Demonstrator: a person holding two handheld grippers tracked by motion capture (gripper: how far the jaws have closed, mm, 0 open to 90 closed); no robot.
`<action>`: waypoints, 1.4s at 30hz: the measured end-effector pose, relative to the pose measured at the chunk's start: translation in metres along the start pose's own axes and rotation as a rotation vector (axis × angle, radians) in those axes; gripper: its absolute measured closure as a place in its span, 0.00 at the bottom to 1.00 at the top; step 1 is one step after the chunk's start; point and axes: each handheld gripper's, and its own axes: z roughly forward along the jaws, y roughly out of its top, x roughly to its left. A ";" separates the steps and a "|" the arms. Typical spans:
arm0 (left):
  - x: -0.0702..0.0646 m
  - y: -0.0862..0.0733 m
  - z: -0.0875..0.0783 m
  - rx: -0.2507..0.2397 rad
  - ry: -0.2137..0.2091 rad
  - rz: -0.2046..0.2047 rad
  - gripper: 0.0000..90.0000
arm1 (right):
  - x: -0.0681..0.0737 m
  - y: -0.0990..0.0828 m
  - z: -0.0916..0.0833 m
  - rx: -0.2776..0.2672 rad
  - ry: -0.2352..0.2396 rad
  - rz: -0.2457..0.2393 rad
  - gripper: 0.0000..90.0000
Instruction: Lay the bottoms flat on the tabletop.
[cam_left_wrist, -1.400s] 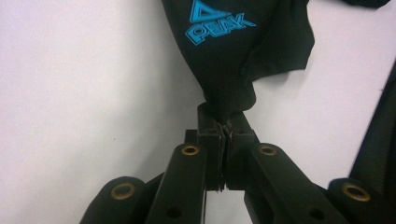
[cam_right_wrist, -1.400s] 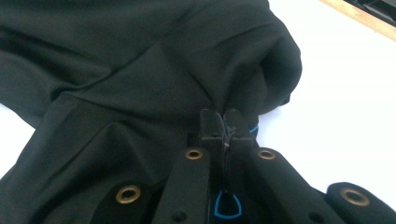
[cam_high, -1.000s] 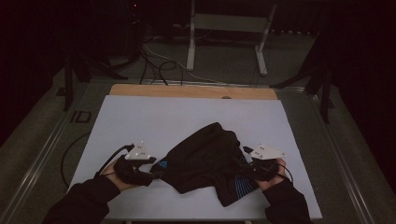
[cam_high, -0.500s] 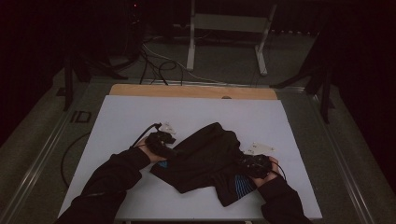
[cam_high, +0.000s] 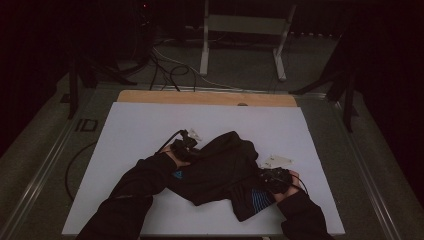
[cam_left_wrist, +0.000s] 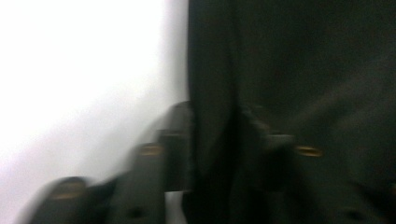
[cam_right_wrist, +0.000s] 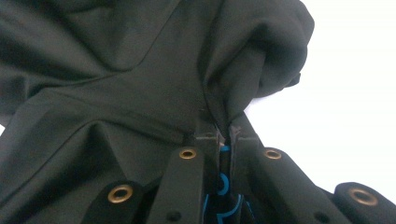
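Observation:
A black garment (cam_high: 220, 170) with a blue print (cam_high: 257, 197) lies crumpled on the white table (cam_high: 150, 125). My left gripper (cam_high: 192, 150) is at its upper left edge. In the blurred left gripper view the jaws (cam_left_wrist: 217, 121) have just been closing, and they pinch a fold of the dark cloth (cam_left_wrist: 303, 70). My right gripper (cam_high: 262, 176) is at the garment's lower right side. Its jaws (cam_right_wrist: 222, 128) are shut on a seam of the black fabric (cam_right_wrist: 116, 70), and blue print shows between the jaw arms.
A wooden strip (cam_high: 207, 97) runs along the table's far edge. Beyond it, a metal frame (cam_high: 245, 40) and loose cables (cam_high: 165, 65) sit on the dark floor. A cable (cam_high: 75, 165) loops off the table's left side. Bare white surface surrounds the garment.
The left hand has moved right and away from the person, from the table beside the garment to its upper left edge. The right hand has stayed at the garment's right side.

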 end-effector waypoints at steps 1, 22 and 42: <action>0.000 0.000 -0.002 -0.010 -0.004 -0.003 0.97 | 0.000 0.001 0.000 -0.002 0.000 0.001 0.95; -0.004 -0.005 -0.113 -0.188 0.154 0.011 0.99 | -0.008 0.057 -0.004 -0.137 -0.145 -0.079 0.95; -0.074 -0.088 -0.109 -0.111 0.037 0.015 0.99 | 0.042 0.001 -0.013 0.015 0.043 -0.180 0.95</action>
